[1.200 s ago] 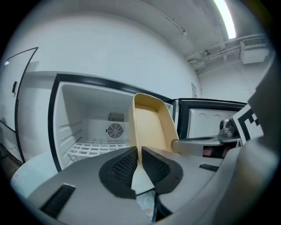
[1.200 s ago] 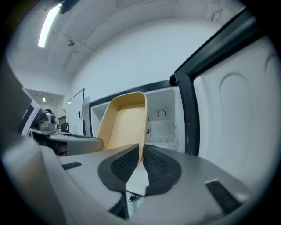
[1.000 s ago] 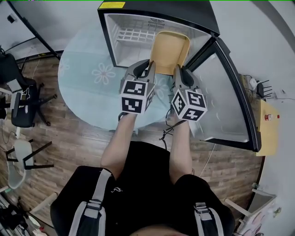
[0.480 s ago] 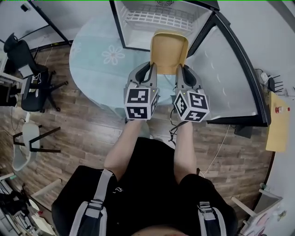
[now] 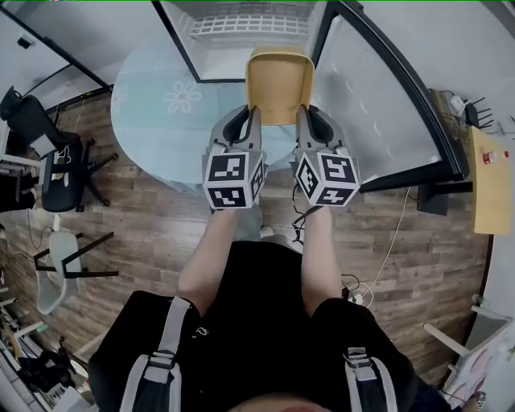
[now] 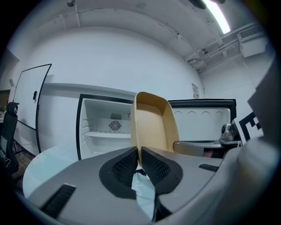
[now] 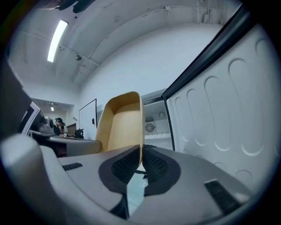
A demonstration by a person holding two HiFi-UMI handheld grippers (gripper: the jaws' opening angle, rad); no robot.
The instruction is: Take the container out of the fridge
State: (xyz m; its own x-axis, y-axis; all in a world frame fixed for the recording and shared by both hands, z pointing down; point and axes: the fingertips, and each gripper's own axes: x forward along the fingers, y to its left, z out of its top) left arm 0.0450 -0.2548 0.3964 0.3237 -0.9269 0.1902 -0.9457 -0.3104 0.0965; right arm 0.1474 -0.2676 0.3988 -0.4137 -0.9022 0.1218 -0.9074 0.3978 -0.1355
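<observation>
Now — container (image 5: 279, 84) clear of the fridge (image 5: 241, 28) mouth, over the worktop (image 5: 153, 105), long axis running fridge-ward. Jaws of left gripper (image 5: 248, 121) pinch its left wall, jaws of right gripper (image 5: 306, 121) its right — symmetric hold.

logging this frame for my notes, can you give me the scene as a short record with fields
container: tan, open-topped, looks empty, held in front of the fridge
left gripper: shut on the container's left wall
right gripper: shut on the container's right wall
fridge: open, wire shelf inside
door: swung wide to the right
table: round, pale, under the container
</observation>
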